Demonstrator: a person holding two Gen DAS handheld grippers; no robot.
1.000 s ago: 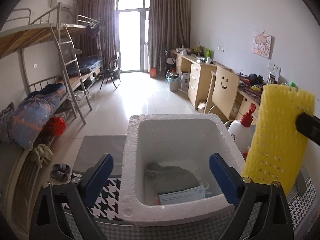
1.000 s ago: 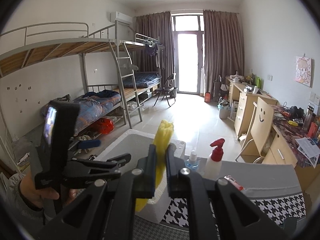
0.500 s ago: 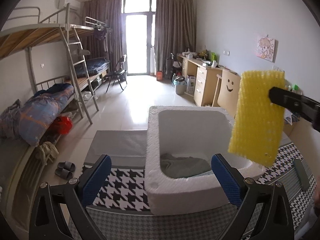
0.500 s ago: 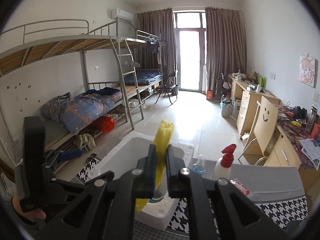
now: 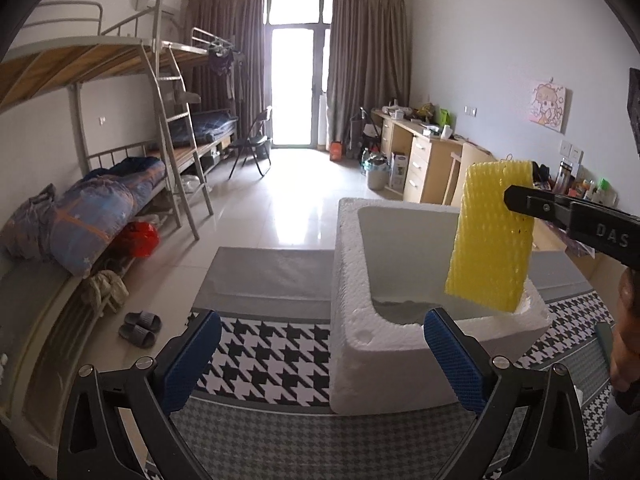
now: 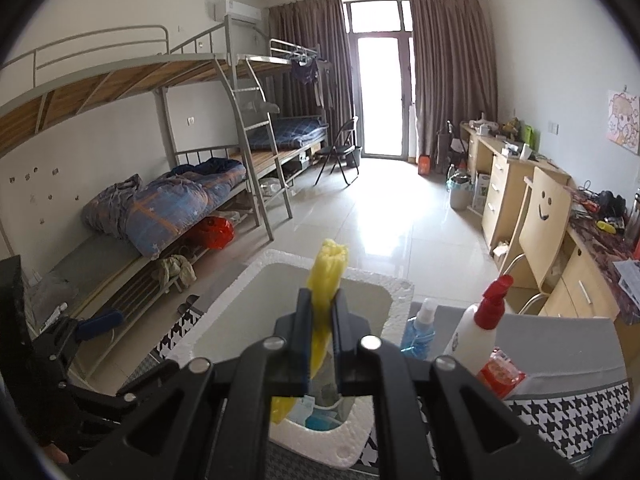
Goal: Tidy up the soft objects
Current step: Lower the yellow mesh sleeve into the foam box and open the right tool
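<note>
- right gripper [image 6: 319, 334] stays clamped on yellow foam mesh sleeve [image 5: 491, 236], now carried over white styrofoam box [image 5: 400, 364]; release looks next
- left gripper [image 5: 322, 356] jaws apart, empty, has backed off
- box contents partly hidden, probably cloth

Daylight came in through the glass door [image 5: 294, 92] at the far end, so bright it looked plain white. It made a shiny patch on the floor [image 6: 394, 236]. My room bent round at the edges, the corners were black, and everything looked sharp.

Metal bunk beds [image 5: 160, 92] left, wooden desks [image 5: 424, 152] right, bright balcony door [image 5: 298, 80].
</note>
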